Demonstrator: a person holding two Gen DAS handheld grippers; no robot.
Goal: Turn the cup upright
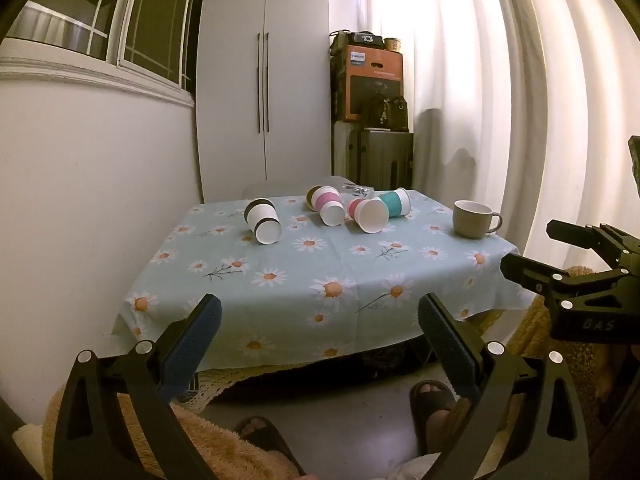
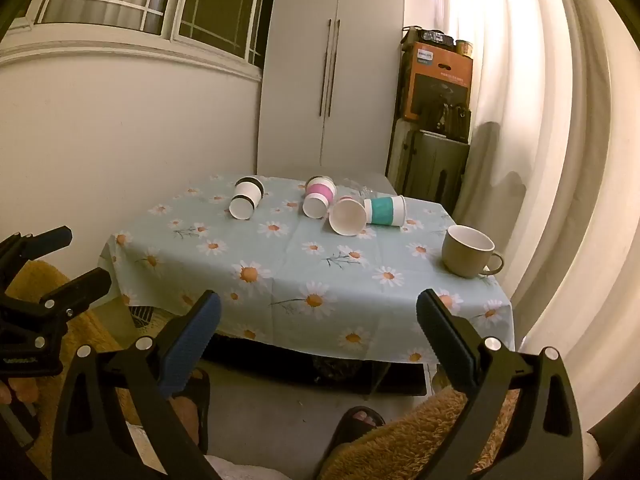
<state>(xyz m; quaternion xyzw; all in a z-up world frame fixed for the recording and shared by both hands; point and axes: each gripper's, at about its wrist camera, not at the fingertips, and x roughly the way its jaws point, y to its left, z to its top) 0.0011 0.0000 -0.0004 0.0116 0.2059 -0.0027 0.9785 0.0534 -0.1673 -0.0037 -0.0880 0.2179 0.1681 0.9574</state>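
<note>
A bench (image 1: 320,280) under a daisy-print cloth stands before a white wardrobe (image 1: 264,80), bearing four paper cups (image 1: 263,221) lying on their sides beyond an upright mug (image 1: 472,219), while the left hand-held gripper (image 1: 320,344) and the right hand-held gripper (image 2: 318,342) hover short of it, jaws apart.

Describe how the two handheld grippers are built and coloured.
Both the left gripper and the right gripper are matte black frames with triangular cut-outs, silver round fasteners and ribbed blue pads on the fingers. Pale lettering marks the right gripper's body. No cables show.
</note>
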